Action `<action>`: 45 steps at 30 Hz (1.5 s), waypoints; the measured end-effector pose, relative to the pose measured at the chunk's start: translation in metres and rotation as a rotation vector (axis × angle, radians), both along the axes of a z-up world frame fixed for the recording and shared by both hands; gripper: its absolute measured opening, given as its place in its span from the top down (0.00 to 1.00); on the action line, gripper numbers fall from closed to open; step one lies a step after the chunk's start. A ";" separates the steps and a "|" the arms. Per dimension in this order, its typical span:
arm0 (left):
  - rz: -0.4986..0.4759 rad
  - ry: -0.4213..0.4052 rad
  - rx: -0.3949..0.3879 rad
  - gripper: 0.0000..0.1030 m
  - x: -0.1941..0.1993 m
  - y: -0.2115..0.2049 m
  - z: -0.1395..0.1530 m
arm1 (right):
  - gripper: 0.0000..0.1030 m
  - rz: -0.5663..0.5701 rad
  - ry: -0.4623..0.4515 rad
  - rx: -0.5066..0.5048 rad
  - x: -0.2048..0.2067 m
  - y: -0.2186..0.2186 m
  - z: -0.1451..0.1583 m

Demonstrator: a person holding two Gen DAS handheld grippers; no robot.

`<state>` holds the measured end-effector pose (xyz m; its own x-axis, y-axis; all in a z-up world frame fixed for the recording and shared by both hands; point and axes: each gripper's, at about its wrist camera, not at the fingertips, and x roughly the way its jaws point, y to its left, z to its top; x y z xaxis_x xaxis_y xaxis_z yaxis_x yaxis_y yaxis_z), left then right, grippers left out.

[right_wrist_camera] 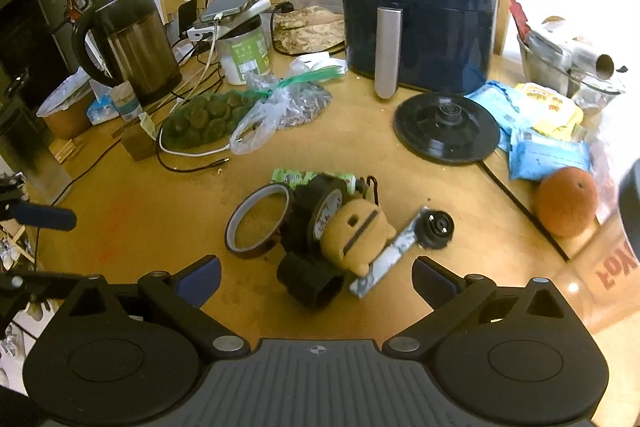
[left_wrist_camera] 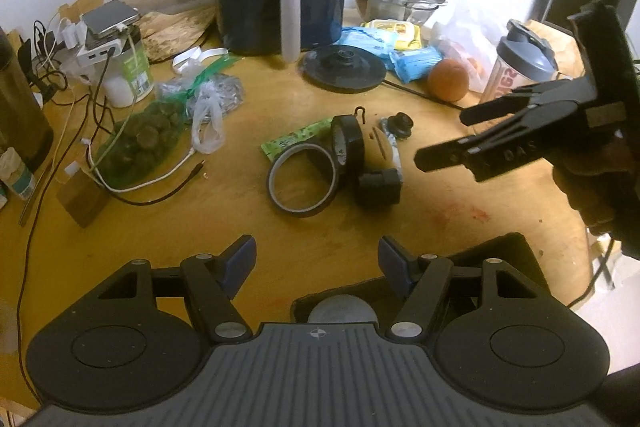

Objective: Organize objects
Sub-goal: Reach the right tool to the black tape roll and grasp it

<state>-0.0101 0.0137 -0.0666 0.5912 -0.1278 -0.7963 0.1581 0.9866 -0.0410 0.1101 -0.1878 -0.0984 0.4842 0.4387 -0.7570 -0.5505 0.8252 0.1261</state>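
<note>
Two handheld grippers hover over a cluttered wooden table (right_wrist_camera: 168,195); the left gripper (left_wrist_camera: 317,261) has its blue-padded jaws spread with nothing between them, and the right gripper (right_wrist_camera: 316,277) likewise stands wide and empty above the near edge of a small heap at the table's centre. That heap counts two tape rolls, one thin amber roll (right_wrist_camera: 256,223) lying flat on the left and one black roll (right_wrist_camera: 326,205) tilted on edge and touching it; one yellow toy figure (right_wrist_camera: 356,233) leaning against the black roll; one black cylinder (right_wrist_camera: 310,281) nearest the camera; one silver strip (right_wrist_camera: 386,253) running right to one small black knob (right_wrist_camera: 436,229); one green packet (right_wrist_camera: 296,177) lies just behind. Far back stands one dark blue air fryer (right_wrist_camera: 418,7) with two dials; one round black kettle base (right_wrist_camera: 446,127) sits in front of it to the right, and one steel kettle (right_wrist_camera: 134,41) stands far left, well apart from its base. One orange (right_wrist_camera: 566,201) rests at the right near two blue packets (right_wrist_camera: 548,153) and one yellow packet (right_wrist_camera: 550,107); one net bag of dark green lumps (right_wrist_camera: 200,121) lies on the left.
</note>
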 end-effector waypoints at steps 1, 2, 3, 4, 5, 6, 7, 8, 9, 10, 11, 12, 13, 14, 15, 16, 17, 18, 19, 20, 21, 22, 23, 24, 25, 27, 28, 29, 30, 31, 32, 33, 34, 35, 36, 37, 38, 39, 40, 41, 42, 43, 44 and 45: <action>0.002 0.002 -0.001 0.35 0.000 0.001 -0.001 | 0.05 0.001 -0.001 -0.001 0.003 0.003 -0.001; 0.004 0.004 -0.002 0.35 0.000 0.002 -0.001 | 0.06 0.002 -0.002 -0.003 0.005 0.006 -0.002; 0.006 0.007 -0.004 0.35 0.000 0.003 -0.002 | 0.06 0.003 -0.002 -0.005 0.008 0.008 -0.004; 0.008 0.009 -0.004 0.35 0.000 0.004 -0.002 | 0.07 0.001 -0.002 -0.009 0.011 0.012 -0.005; 0.009 0.011 -0.004 0.35 0.000 0.005 -0.003 | 0.08 -0.001 -0.003 -0.012 0.014 0.014 -0.006; 0.011 0.012 -0.004 0.35 -0.001 0.006 -0.003 | 0.09 -0.002 -0.004 -0.015 0.017 0.017 -0.007; 0.014 0.014 -0.005 0.35 -0.001 0.007 -0.004 | 0.10 -0.002 -0.004 -0.016 0.019 0.019 -0.009; 0.017 0.016 -0.005 0.35 -0.001 0.008 -0.004 | 0.11 -0.002 -0.005 -0.017 0.022 0.022 -0.011; 0.020 0.018 -0.006 0.35 -0.002 0.009 -0.005 | 0.12 -0.002 -0.005 -0.020 0.024 0.025 -0.012; 0.023 0.019 -0.006 0.35 -0.003 0.010 -0.005 | 0.14 -0.002 -0.005 -0.022 0.026 0.028 -0.014; 0.027 0.021 -0.007 0.35 -0.003 0.011 -0.005 | 0.14 -0.002 -0.004 -0.026 0.029 0.031 -0.016; 0.031 0.023 -0.008 0.35 -0.003 0.013 -0.006 | 0.15 -0.001 -0.004 -0.027 0.031 0.034 -0.018; 0.035 0.025 -0.009 0.35 -0.003 0.014 -0.006 | 0.16 0.000 -0.005 -0.028 0.033 0.037 -0.020; 0.038 0.027 -0.010 0.35 -0.003 0.015 -0.006 | 0.18 0.000 -0.007 -0.032 0.036 0.041 -0.022; 0.042 0.029 -0.011 0.35 -0.003 0.016 -0.007 | 0.20 0.000 -0.008 -0.036 0.038 0.043 -0.024; 0.045 0.031 -0.012 0.35 -0.003 0.017 -0.007 | 0.23 -0.001 -0.009 -0.040 0.040 0.047 -0.026; 0.048 0.032 -0.012 0.35 -0.003 0.018 -0.008 | 0.25 -0.005 -0.011 -0.047 0.042 0.050 -0.028; 0.051 0.033 -0.013 0.35 -0.004 0.019 -0.008 | 0.27 -0.009 -0.012 -0.052 0.044 0.053 -0.030; 0.053 0.033 -0.013 0.35 -0.003 0.020 -0.008 | 0.30 -0.015 -0.012 -0.058 0.047 0.055 -0.033; 0.056 0.034 -0.013 0.35 -0.003 0.021 -0.008 | 0.32 -0.021 -0.011 -0.061 0.049 0.058 -0.035; 0.061 0.034 -0.013 0.35 -0.003 0.022 -0.008 | 0.34 -0.028 -0.009 -0.066 0.052 0.060 -0.037; 0.065 0.035 -0.012 0.35 -0.003 0.023 -0.008 | 0.37 -0.037 -0.005 -0.070 0.054 0.062 -0.040; 0.068 0.035 -0.011 0.35 -0.003 0.024 -0.008 | 0.38 -0.042 -0.003 -0.073 0.056 0.063 -0.042; 0.073 0.035 -0.010 0.35 -0.004 0.025 -0.008 | 0.40 -0.046 -0.002 -0.075 0.058 0.065 -0.044; 0.078 0.037 -0.010 0.35 -0.004 0.026 -0.008 | 0.41 -0.049 -0.002 -0.078 0.059 0.067 -0.045; 0.091 0.040 -0.009 0.35 -0.006 0.029 -0.008 | 0.47 -0.057 0.000 -0.093 0.062 0.072 -0.049; 0.098 0.041 -0.008 0.35 -0.006 0.031 -0.008 | 0.51 -0.063 0.001 -0.101 0.063 0.074 -0.050; 0.107 0.042 -0.007 0.35 -0.007 0.033 -0.008 | 0.54 -0.069 0.003 -0.109 0.065 0.077 -0.052; 0.115 0.043 -0.007 0.35 -0.008 0.035 -0.008 | 0.61 -0.072 0.005 -0.113 0.066 0.078 -0.053; 0.123 0.045 -0.006 0.35 -0.009 0.037 -0.008 | 0.67 -0.074 0.007 -0.118 0.067 0.080 -0.054; 0.131 0.047 -0.004 0.35 -0.009 0.039 -0.008 | 0.69 -0.078 0.009 -0.129 0.067 0.082 -0.056; 0.139 0.049 -0.003 0.35 -0.010 0.040 -0.008 | 0.70 -0.081 0.014 -0.128 0.068 0.083 -0.056; 0.144 0.050 -0.003 0.35 -0.011 0.041 -0.008 | 0.72 -0.086 0.016 -0.126 0.068 0.083 -0.056; 0.148 0.051 -0.004 0.35 -0.012 0.043 -0.008 | 0.74 -0.090 0.019 -0.124 0.067 0.084 -0.055; 0.152 0.053 -0.003 0.35 -0.012 0.043 -0.009 | 0.77 -0.092 0.019 -0.121 0.067 0.084 -0.055; 0.153 0.054 -0.004 0.35 -0.012 0.043 -0.009 | 0.81 -0.094 0.019 -0.118 0.066 0.084 -0.055; 0.153 0.056 -0.004 0.35 -0.012 0.043 -0.010 | 0.81 -0.094 0.016 -0.114 0.065 0.084 -0.054; 0.152 0.056 -0.005 0.35 -0.012 0.043 -0.010 | 0.81 -0.095 0.013 -0.112 0.065 0.084 -0.053; 0.150 0.056 -0.004 0.35 -0.013 0.042 -0.010 | 0.81 -0.096 0.009 -0.109 0.064 0.084 -0.052; 0.147 0.055 -0.004 0.35 -0.013 0.041 -0.009 | 0.81 -0.099 0.004 -0.101 0.064 0.083 -0.051; 0.144 0.054 -0.003 0.35 -0.013 0.040 -0.009 | 0.81 -0.101 -0.002 -0.091 0.063 0.082 -0.049; 0.142 0.053 -0.002 0.35 -0.013 0.039 -0.009 | 0.81 -0.101 -0.005 -0.083 0.063 0.081 -0.047; 0.140 0.053 -0.002 0.35 -0.014 0.038 -0.010 | 0.81 -0.100 -0.010 -0.073 0.062 0.080 -0.044; 0.137 0.054 -0.002 0.35 -0.013 0.038 -0.010 | 0.81 -0.100 -0.013 -0.064 0.062 0.078 -0.042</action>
<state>-0.0235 0.0515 -0.0767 0.5598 -0.0505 -0.8271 0.0198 0.9987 -0.0476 0.1717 -0.1096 -0.1402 0.5333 0.3388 -0.7751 -0.4662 0.8823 0.0650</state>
